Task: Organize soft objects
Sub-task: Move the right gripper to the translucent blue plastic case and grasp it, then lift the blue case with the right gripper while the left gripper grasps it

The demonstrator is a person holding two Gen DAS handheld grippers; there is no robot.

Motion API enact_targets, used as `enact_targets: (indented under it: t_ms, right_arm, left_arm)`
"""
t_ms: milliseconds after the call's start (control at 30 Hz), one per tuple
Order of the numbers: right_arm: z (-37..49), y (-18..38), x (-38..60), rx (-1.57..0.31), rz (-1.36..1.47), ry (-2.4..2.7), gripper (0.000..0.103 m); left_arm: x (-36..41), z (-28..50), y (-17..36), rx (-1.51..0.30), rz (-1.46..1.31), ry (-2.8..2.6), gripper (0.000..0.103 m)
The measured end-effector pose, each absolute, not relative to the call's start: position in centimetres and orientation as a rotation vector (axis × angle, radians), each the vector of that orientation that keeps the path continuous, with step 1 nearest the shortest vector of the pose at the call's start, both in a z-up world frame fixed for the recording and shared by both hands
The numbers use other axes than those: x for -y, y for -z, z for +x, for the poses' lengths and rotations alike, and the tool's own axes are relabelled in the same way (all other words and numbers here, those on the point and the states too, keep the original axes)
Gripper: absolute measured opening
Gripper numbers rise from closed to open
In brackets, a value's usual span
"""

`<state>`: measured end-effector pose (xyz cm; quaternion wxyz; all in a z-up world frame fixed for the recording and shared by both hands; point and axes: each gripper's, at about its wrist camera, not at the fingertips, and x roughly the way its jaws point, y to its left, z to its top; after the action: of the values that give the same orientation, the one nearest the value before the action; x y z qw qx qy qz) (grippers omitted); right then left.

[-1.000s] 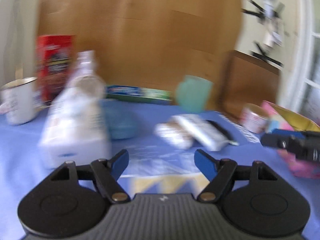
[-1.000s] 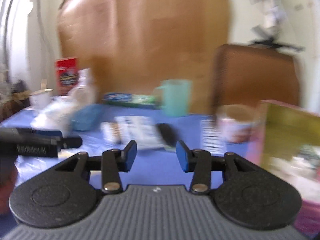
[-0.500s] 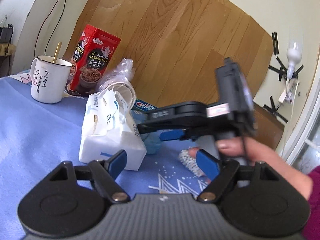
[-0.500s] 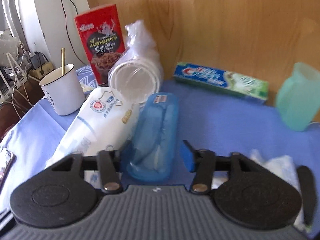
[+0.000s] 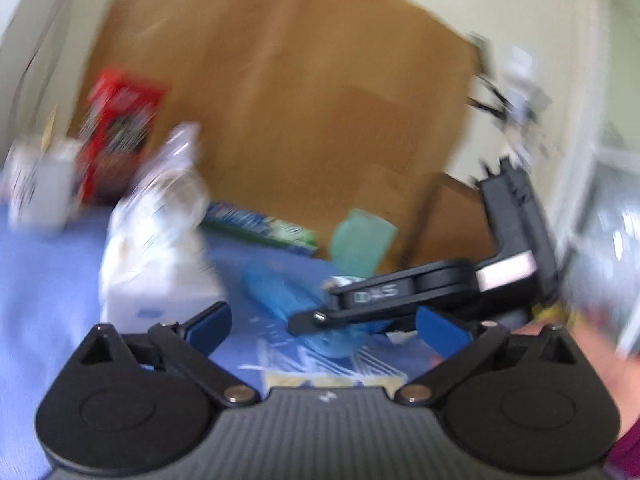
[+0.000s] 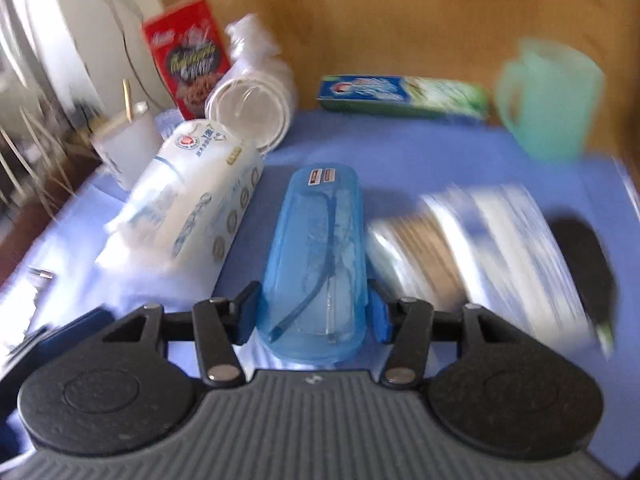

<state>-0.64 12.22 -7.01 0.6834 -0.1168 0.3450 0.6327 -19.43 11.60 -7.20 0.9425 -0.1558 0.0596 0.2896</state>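
A translucent blue case [image 6: 320,240] lies lengthwise on the blue tablecloth [image 6: 400,160], its near end between the fingers of my right gripper [image 6: 314,316]. The jaws are closing and both pads touch the case's sides. A soft white tissue pack [image 6: 192,208] lies just left of the case. Blurred soft packets [image 6: 480,248] lie to its right. In the left wrist view my left gripper [image 5: 326,326] is opening wide with nothing held. Ahead of it are the right gripper [image 5: 400,292], the blue case [image 5: 280,296] and the tissue pack [image 5: 152,272].
Along the wooden back board stand a red box [image 6: 188,56], bagged plastic cups [image 6: 252,112], a toothpaste box [image 6: 404,96] and a green cup [image 6: 548,100]. A white mug [image 6: 128,148] stands at the left edge. A black object [image 6: 588,264] lies at the right.
My right gripper has swung left to the blue case, and its pads have closed in onto the case's sides. The left gripper's fingers have spread wider.
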Motion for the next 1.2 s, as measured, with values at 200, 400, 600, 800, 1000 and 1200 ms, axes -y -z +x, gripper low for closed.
enact_targets:
  t_ms: [200, 400, 600, 800, 1000, 1200]
  right_arm:
    - [1.8, 8.3, -3.3, -0.817, -0.194, -1.492, 0.056]
    - [4.1, 10.5, 4.0, -0.851, -0.018, -1.486, 0.056]
    - [2.8, 10.8, 8.9, -0.778, -0.009, -1.438, 0.056]
    - [-0.4, 11.3, 10.2, -0.627, -0.121, -1.398, 0.057]
    - [-0.5, 11.8, 10.6, -0.554, -0.163, -1.401, 0.067]
    - [-1.8, 12.6, 11.3, -0.405, -0.263, -1.355, 0.058]
  left_arm:
    - [-6.7, -17.2, 7.4, -0.220, -0.047, -0.374, 0.103]
    - [-6.2, -16.6, 7.4, -0.308, -0.107, -0.277, 0.101]
    - [-9.2, -16.4, 7.7, -0.374, -0.373, -0.323, 0.098]
    - [-8.7, -13.3, 7.6, -0.432, -0.496, -0.266, 0.098]
    - [-6.9, -8.7, 7.2, -0.555, -0.503, -0.242, 0.089]
    - [-6.1, -7.0, 8.3, -0.599, -0.553, -0.233, 0.074]
